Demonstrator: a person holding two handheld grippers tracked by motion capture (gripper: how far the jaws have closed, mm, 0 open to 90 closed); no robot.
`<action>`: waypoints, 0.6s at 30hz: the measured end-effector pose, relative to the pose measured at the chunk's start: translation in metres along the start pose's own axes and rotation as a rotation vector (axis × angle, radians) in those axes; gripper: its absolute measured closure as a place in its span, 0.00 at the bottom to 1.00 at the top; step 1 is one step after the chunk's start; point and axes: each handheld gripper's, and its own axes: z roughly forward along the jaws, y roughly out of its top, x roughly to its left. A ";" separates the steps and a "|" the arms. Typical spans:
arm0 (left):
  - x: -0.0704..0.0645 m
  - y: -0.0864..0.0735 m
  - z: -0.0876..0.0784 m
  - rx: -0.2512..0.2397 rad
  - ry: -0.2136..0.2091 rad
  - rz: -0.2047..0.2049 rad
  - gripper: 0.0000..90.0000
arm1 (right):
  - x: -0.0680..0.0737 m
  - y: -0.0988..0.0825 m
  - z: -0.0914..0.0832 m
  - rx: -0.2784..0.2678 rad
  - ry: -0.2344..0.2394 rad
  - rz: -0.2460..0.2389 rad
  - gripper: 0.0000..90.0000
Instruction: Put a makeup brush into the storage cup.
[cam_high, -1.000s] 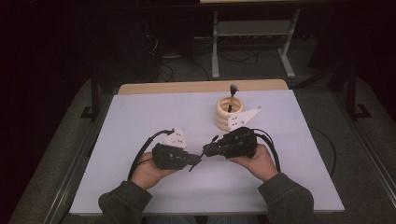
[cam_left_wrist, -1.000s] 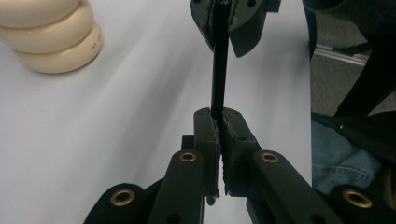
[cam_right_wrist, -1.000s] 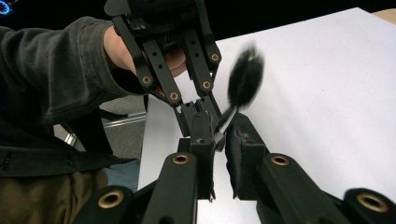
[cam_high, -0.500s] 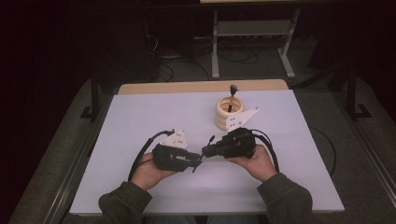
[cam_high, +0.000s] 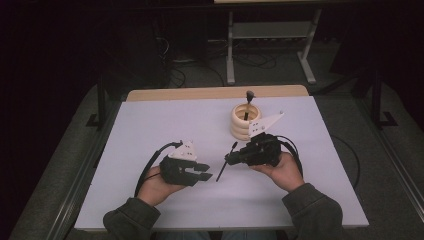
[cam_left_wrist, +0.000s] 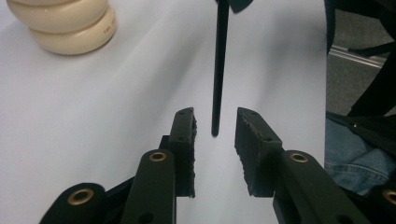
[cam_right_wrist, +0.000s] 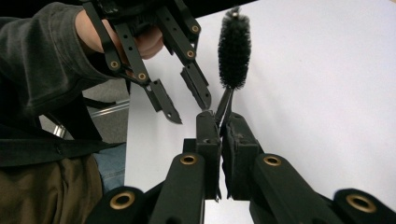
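we see the right gripper (cam_high: 231, 159) near the middle of the white table (cam_high: 150, 125), its fingers (cam_right_wrist: 208, 135) clenched on the thin black handle of a small bottle brush (cam_right_wrist: 233, 46). in the right gripper view the bristled head stands just past the fingertips, dark and fuzzy, with the wire stem pinched between the two pads. from the high view the brush (cam_high: 226, 162) shows as a slim black stick that slants down and to the left from the right gripper toward the left gripper (cam_high: 204, 172), held above the table top. the left gripper sits just beside it, a little nearer the person, and its fingers (cam_left_wrist: 184, 135) have just been opening: in the left gripper view they stand released, with the tip of the brush's black rod (cam_left_wrist: 219, 70) hanging in the gap between the pads and touching neither one. the two grippers are close together, tips facing each other. farther back on the table, behind the right gripper, stands a stack of cream rings (cam_high: 245, 121) on a peg, with a dark knob at the top of the peg. the same stack of rings (cam_left_wrist: 65, 23) shows at the top left of the left gripper view, well apart from the fingers.
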 end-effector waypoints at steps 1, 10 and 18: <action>0.000 -0.001 0.000 -0.010 0.003 -0.013 0.73 | 0.000 0.000 -0.001 0.003 -0.005 0.007 0.94; 0.001 -0.013 -0.003 -0.007 0.023 -0.030 0.70 | -0.004 -0.002 -0.008 0.036 -0.036 0.024 0.94; 0.003 -0.021 -0.004 0.003 0.036 -0.029 0.68 | -0.007 -0.001 -0.016 0.048 -0.059 0.035 0.94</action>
